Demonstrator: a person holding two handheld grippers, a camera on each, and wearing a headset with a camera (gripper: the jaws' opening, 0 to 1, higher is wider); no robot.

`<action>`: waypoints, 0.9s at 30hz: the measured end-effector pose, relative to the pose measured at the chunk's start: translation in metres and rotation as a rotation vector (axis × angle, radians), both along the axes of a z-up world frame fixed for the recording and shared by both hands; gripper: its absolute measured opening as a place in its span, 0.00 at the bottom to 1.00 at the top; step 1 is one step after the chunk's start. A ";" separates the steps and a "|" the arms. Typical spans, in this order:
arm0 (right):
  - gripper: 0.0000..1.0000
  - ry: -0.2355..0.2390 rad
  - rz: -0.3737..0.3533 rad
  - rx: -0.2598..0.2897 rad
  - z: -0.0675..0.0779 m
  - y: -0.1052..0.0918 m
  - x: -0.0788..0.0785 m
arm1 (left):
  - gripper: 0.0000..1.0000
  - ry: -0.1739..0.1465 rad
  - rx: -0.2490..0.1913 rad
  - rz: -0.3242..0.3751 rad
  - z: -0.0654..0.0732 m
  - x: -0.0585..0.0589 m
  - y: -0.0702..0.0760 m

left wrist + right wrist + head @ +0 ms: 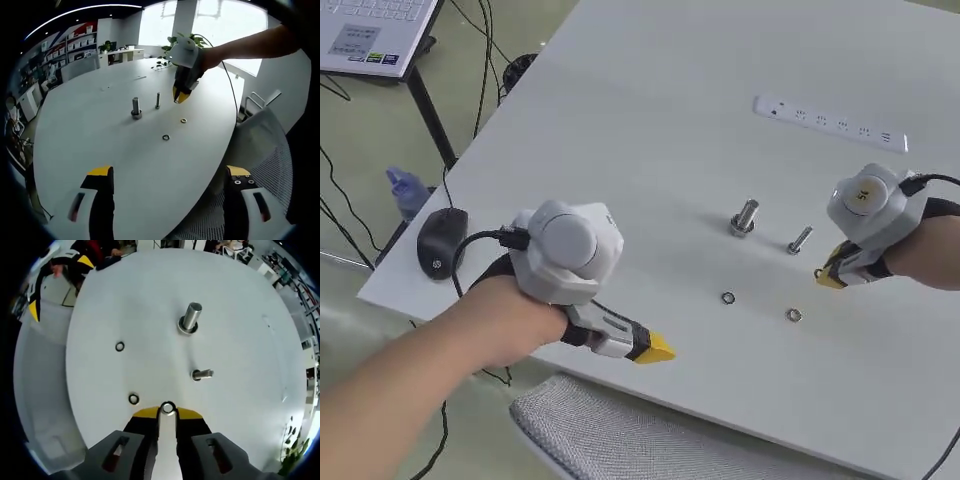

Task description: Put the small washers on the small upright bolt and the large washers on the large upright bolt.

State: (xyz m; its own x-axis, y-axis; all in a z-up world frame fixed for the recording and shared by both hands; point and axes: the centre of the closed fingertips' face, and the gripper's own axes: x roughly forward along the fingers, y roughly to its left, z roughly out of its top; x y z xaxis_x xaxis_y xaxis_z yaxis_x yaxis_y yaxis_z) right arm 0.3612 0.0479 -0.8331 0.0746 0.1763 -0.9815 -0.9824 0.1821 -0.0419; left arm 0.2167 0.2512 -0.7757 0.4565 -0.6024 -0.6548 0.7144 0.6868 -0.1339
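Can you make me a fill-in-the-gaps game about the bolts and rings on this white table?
1. The right gripper pinches a metal ____ between its tips.
2. ____ loose washers lie flat on the table near the upright bolts.
3. The left gripper has its jaws wide ____.
4. The computer mouse at the table's edge is coloured ____.

Missing words: washer; two; open; black.

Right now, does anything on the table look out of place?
Nothing stands out: the large bolt and small bolt stand upright, two washers lie flat, and the right gripper holds a third washer.
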 end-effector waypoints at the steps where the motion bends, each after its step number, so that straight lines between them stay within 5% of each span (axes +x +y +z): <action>1: 0.12 -0.001 -0.003 0.002 0.002 0.001 0.000 | 0.91 0.001 0.002 -0.002 0.000 0.000 0.000; 17: 0.12 -0.049 -0.009 0.035 0.033 0.025 0.035 | 0.90 0.002 0.008 0.008 0.001 0.004 0.006; 27: 0.12 -0.062 -0.008 0.039 0.028 0.032 0.051 | 0.92 0.001 -0.011 0.023 0.002 0.003 0.006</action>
